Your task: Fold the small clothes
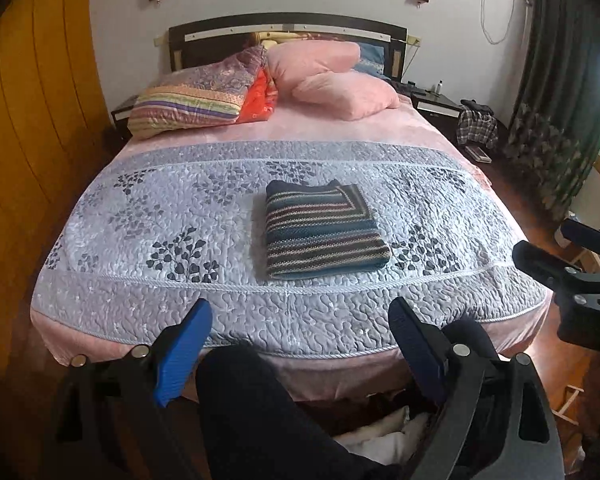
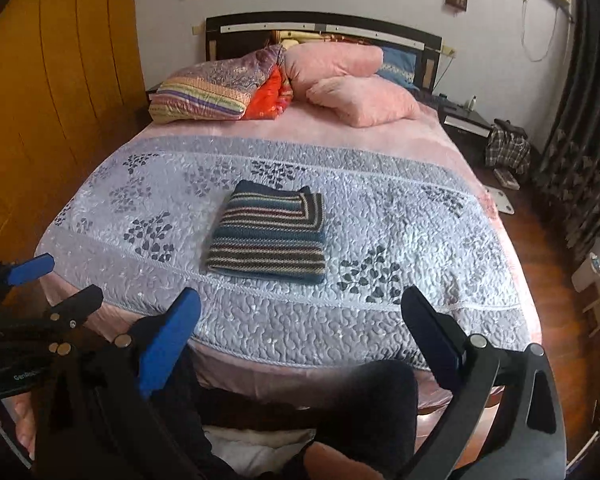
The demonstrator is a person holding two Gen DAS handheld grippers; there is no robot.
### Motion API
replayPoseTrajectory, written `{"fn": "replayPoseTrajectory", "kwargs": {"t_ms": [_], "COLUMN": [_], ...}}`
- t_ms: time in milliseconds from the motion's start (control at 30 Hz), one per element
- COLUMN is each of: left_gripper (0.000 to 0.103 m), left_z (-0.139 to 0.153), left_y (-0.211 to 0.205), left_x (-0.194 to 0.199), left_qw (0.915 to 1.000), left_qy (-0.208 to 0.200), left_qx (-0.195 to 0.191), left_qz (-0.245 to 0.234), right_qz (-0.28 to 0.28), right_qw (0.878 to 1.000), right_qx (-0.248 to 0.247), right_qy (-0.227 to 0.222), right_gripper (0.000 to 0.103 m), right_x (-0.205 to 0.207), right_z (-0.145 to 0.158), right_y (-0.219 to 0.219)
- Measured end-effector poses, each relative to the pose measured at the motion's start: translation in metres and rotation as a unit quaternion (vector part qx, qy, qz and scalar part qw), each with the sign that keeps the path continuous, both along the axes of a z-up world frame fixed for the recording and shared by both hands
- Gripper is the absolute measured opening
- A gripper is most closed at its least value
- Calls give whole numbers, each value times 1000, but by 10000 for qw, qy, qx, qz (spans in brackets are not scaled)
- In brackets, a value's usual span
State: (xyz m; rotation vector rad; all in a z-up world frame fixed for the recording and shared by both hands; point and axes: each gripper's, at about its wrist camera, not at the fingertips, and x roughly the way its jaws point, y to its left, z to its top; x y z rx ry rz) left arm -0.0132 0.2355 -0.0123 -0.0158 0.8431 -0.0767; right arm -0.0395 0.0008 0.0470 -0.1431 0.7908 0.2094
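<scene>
Striped knit garment [image 1: 322, 232] is lying folded into a neat block near the middle of the grey quilt [image 1: 140, 216], closer to the near edge of the bed than to the pillows [image 1: 340, 88] at the far end. Left gripper [image 1: 300, 344] is hovering over the near bed edge w/ fingers spread wide, holding nothing. Right gripper [image 2: 300, 332] is doing the same, wide open & empty, well apart from the garment. Both are sitting above the person's knees.

Risks, as I'm judging them: fold looks done, so any further grab is prob. undoing it. A one-sided pinch on the top layer is likely peeling it open. Knit is soft & thick, so a shallow grip is likely slipping, and layers are sliding apart if it's dragged across the quilt.
</scene>
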Motion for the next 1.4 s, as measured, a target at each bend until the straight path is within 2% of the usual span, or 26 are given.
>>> {"fn": "replayPoseTrajectory", "kwargs": {"t_ms": [1400], "left_gripper": [90], "left_z": [-1], "left_y": [-5], "left_x": [0], "left_qw": [9999], "left_qy": [-82], "left_qx": [-43], "left_qz": [87], "right_qz": [-27], "right_qw": [10000], "right_qx": [-38], "right_qy": [-73], "right_gripper": [100], "right_x": [5], "right_z": [-7], "right_y": [2]}}
